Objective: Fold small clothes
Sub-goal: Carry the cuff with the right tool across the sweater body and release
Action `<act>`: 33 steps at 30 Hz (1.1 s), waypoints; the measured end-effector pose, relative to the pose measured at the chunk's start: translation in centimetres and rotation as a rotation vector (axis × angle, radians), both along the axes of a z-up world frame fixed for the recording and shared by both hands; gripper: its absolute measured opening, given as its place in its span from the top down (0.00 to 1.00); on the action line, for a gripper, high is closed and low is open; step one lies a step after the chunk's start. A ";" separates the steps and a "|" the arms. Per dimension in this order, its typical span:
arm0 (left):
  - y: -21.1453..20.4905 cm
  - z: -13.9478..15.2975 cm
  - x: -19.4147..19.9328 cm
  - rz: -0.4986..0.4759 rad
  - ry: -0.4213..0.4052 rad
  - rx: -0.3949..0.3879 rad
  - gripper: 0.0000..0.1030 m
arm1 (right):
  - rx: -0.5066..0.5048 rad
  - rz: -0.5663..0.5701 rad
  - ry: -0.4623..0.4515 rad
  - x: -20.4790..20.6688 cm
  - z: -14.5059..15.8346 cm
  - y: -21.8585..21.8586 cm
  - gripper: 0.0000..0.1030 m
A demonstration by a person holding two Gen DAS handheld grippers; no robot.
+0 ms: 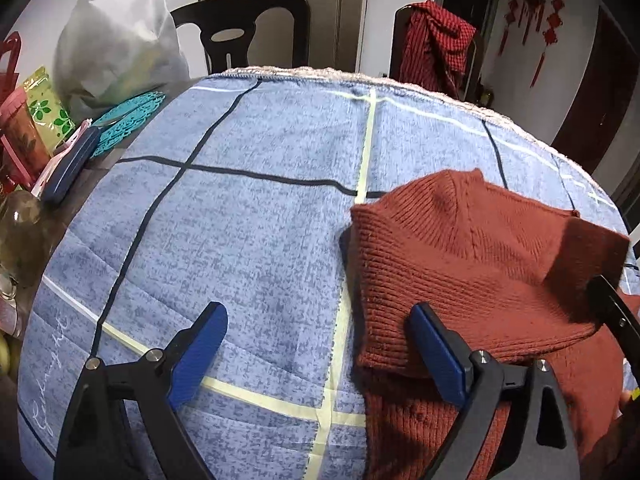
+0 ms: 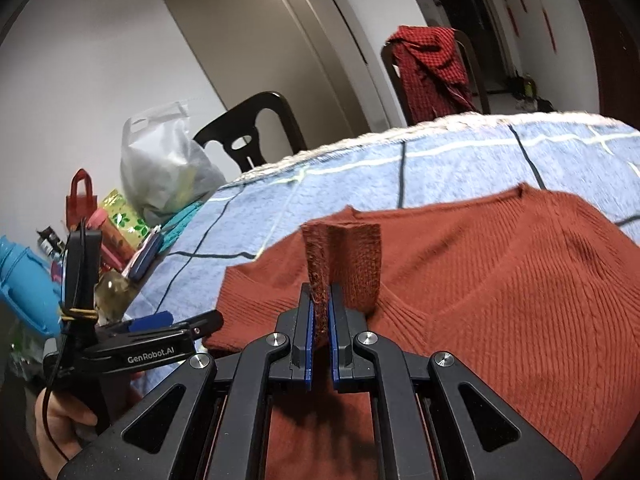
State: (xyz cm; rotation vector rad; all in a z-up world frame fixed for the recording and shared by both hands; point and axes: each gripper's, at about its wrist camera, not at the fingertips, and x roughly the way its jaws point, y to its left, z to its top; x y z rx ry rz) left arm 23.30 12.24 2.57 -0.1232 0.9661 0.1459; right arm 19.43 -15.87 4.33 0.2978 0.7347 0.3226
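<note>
Your right gripper point(image 2: 320, 312) pinches a fold of the rust sweater point(image 2: 500, 300) on the blue quilt point(image 1: 248, 220) — lifted to carry it over — while your left gripper point(image 1: 320, 356) hangs spread, empty, beside its edge.

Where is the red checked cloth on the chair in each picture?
Left wrist view: the red checked cloth hangs on a dark chair at the top, right of middle, behind the blue blanket.
Right wrist view: the same cloth hangs at the top, right of middle, behind the blanket's far edge.
Shared landmark: the white plastic bag, left of the empty black chair.
</note>
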 end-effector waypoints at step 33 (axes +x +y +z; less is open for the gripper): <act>0.9 -0.6 0.4 0.058 0.013 -0.035 0.09 | 0.080 -0.056 0.138 1.9 -0.5 -3.9 0.96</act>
